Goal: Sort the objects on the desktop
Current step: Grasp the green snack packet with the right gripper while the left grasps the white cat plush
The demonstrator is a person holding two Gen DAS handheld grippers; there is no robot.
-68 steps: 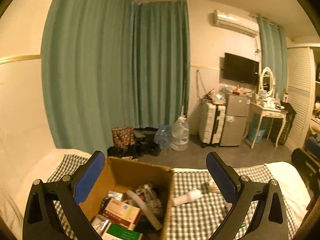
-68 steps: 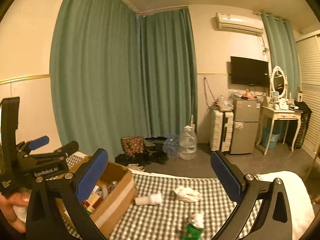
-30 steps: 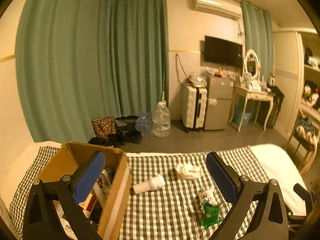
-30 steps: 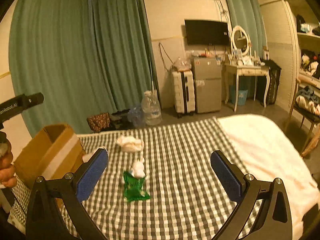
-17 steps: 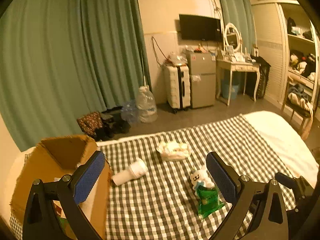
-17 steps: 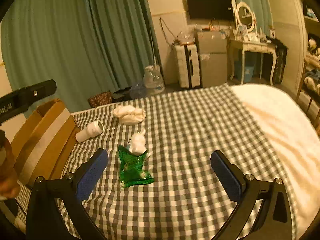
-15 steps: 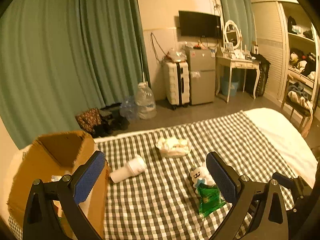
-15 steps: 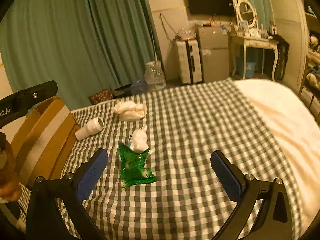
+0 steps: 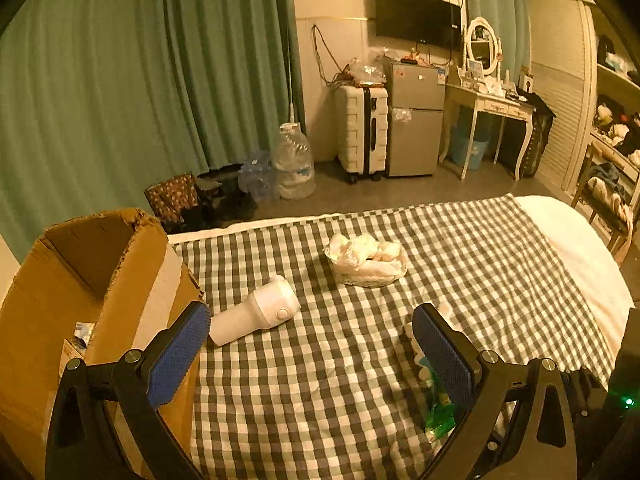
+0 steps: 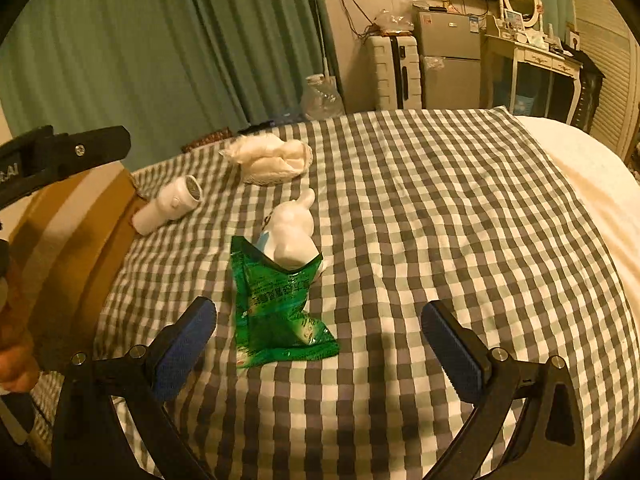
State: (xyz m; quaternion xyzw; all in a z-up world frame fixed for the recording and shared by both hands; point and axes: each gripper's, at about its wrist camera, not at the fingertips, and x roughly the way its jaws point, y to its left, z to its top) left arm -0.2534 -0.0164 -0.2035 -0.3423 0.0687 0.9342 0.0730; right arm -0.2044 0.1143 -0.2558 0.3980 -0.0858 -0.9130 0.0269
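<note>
A green foil packet (image 10: 276, 304) lies on the checked cloth with a white rabbit figure (image 10: 290, 232) just behind it. My right gripper (image 10: 320, 340) is open and empty, low over the cloth, with the packet between its fingers and a little ahead. A white cylindrical device (image 10: 168, 204) lies beside the cardboard box (image 10: 68, 224); a white crumpled bundle (image 10: 272, 158) lies further back. My left gripper (image 9: 310, 344) is open and empty, next to the box (image 9: 92, 276); the device (image 9: 260, 314) and bundle (image 9: 366, 256) are ahead, and the packet (image 9: 438, 412) is partly hidden behind its right finger.
The checked cloth (image 10: 440, 200) covers a bed with a white sheet (image 10: 600, 184) at the right edge. The box holds several small items (image 9: 76, 344). Beyond the bed are green curtains, a water jug (image 9: 292, 168), a suitcase (image 9: 362, 128) and a small fridge.
Both grippers have swung right, away from the box, and dropped lower toward the cloth. The right gripper has closed in on the green packet and rabbit figure. Both stayed open.
</note>
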